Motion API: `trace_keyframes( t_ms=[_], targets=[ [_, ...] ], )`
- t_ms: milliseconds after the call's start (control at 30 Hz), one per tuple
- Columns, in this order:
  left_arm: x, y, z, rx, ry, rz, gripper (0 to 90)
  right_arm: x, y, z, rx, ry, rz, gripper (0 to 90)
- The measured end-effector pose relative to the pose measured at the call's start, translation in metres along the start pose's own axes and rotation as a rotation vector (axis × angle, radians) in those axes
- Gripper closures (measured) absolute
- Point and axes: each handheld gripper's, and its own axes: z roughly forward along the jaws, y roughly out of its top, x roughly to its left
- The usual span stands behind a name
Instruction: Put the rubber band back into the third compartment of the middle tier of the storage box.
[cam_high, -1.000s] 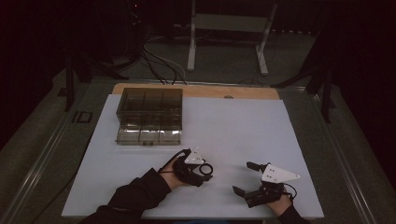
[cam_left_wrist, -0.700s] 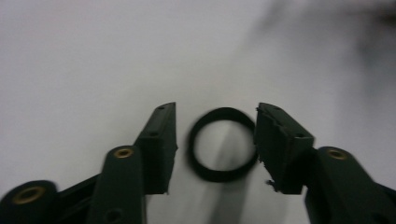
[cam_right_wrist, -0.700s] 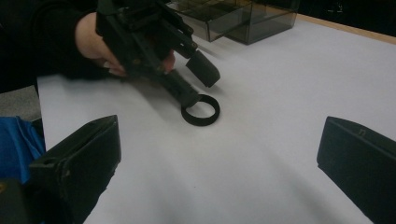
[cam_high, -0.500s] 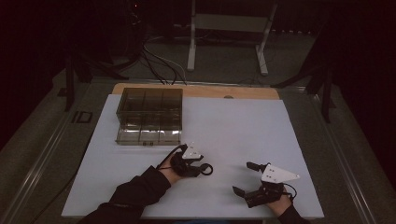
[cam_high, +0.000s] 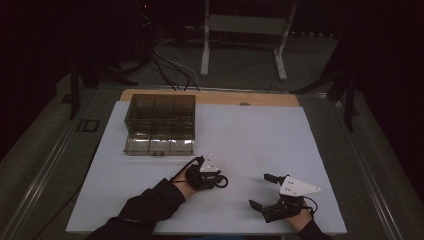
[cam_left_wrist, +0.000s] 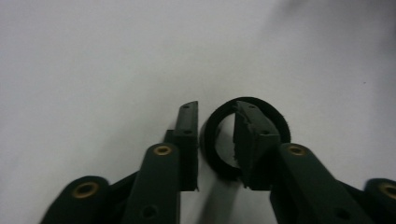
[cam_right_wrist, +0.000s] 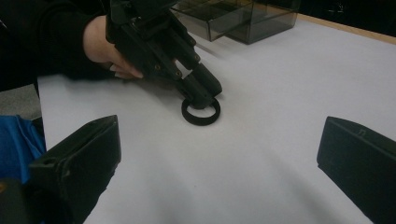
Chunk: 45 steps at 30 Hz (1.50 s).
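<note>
A small black ring (cam_high: 222, 182) lies flat on the white sheet (cam_high: 260, 135), near its front middle. My left gripper (cam_high: 216, 179) is tilted down onto it. In the left gripper view the jaws straddle the ring's (cam_left_wrist: 275, 122) near wall, one outside and one inside. They stand narrowly apart, and a sliver of sheet shows between the wall and the inner jaw. My right gripper (cam_high: 263, 191) rests near the front right edge, open wide and holding nothing. From the right gripper view, the left gripper (cam_right_wrist: 203, 91) touches the ring (cam_right_wrist: 201, 122) at its far rim.
A smoky clear compartment box (cam_high: 159, 146) stands at the back left of the sheet, also seen in the right gripper view (cam_right_wrist: 243, 18). A wooden table edge (cam_high: 210, 97) runs behind the sheet. Cables and a metal stand lie on the floor beyond.
The left hand has shifted slightly and tipped its gripper down onto the ring. The right gripper has stayed where it was.
</note>
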Motion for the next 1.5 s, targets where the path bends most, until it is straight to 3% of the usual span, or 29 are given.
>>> trace_keyframes(
  t_ms=[367, 933, 1233, 1500],
  targets=[
    [-0.002, 0.001, 0.0, 0.005, -0.011, 0.005, 88.2, 0.0, 0.0, 0.0, 0.002, 0.001, 0.001, 0.0],
    [-0.005, 0.004, -0.002, 0.0, -0.022, 0.021, 90.0, 0.0, 0.0, 0.0, -0.001, 0.0, 0.003, 0.0],
    [-0.006, 0.004, -0.005, 0.023, -0.067, 0.021, 90.0, -0.001, 0.0, -0.001, -0.005, -0.004, 0.008, 0.0],
    [-0.007, 0.008, -0.012, 0.009, -0.065, 0.032, 90.0, -0.001, 0.0, 0.0, -0.005, -0.005, 0.009, 0.0]
  ],
)
